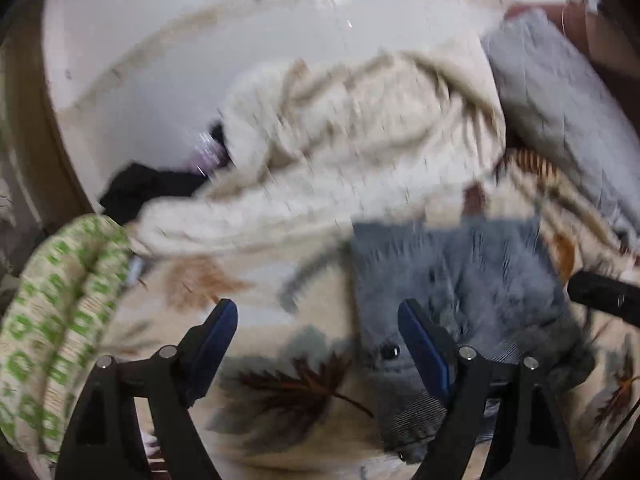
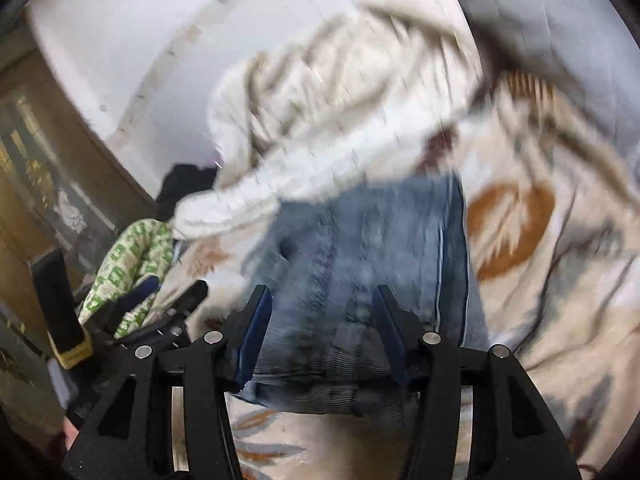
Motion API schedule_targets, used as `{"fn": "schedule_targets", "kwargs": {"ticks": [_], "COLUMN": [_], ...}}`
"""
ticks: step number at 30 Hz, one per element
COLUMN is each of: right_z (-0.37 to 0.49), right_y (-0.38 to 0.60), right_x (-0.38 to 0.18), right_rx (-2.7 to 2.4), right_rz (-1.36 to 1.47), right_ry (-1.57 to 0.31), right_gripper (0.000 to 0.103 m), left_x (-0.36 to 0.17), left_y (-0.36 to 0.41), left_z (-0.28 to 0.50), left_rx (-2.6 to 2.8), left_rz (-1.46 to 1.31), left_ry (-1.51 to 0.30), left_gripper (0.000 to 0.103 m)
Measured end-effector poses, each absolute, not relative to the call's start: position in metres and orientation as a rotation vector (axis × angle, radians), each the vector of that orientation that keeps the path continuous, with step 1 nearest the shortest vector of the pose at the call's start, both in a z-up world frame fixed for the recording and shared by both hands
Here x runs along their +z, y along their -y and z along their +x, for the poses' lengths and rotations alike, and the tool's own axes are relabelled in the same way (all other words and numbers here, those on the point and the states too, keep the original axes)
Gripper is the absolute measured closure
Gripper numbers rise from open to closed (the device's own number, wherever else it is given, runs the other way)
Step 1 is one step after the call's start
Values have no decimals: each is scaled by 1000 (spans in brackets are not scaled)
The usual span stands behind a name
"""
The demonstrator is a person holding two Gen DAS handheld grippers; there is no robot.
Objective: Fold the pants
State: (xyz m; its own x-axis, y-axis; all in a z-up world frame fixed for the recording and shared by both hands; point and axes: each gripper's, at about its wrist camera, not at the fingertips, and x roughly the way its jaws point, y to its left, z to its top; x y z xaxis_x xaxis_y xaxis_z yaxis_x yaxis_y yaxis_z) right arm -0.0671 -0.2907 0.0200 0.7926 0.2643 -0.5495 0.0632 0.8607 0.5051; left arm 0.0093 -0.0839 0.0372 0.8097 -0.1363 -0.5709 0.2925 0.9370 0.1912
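Observation:
Blue-grey denim pants (image 1: 460, 292) lie on a leaf-patterned bed cover (image 1: 280, 392), folded into a short stack with the waist button nearest me. My left gripper (image 1: 316, 312) is open above the pants' left edge, nothing between its jaws. In the right wrist view the pants (image 2: 368, 248) fill the middle. My right gripper (image 2: 320, 300) is open just above them, jaws standing apart over the denim. The left gripper (image 2: 168, 300) shows at the left there. Both views are blurred by motion.
A cream blanket (image 1: 340, 152) is bunched behind the pants. A grey pillow (image 1: 560, 108) lies at the right, a green-patterned cushion (image 1: 60, 312) at the left, dark clothing (image 1: 148, 188) by the white wall (image 1: 168, 80).

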Motion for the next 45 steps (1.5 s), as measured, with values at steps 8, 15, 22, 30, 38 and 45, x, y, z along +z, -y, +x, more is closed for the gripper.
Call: {"fn": "schedule_targets", "kwargs": {"ticks": [8, 15, 22, 30, 38, 45], "right_z": [-123, -133, -131, -133, -131, -131], "right_y": [244, 217, 215, 220, 223, 223], "right_x": [77, 91, 85, 86, 84, 83], "right_rx": [125, 122, 100, 89, 78, 76], "right_rz": [377, 264, 242, 259, 269, 270], "right_ry": [-444, -355, -354, -343, -350, -356], "right_gripper": [33, 30, 28, 28, 28, 28], "left_x": [109, 127, 127, 126, 126, 126], "left_y": [37, 9, 4, 3, 3, 3], "left_z": [-24, -30, -28, -30, -30, -30], "left_rx": [-151, -88, -72, -61, -60, -60], "left_rz": [187, 134, 116, 121, 129, 129], "left_ry": [-444, -430, -431, -430, -425, -425], "left_gripper": [0, 0, 0, 0, 0, 0]}}
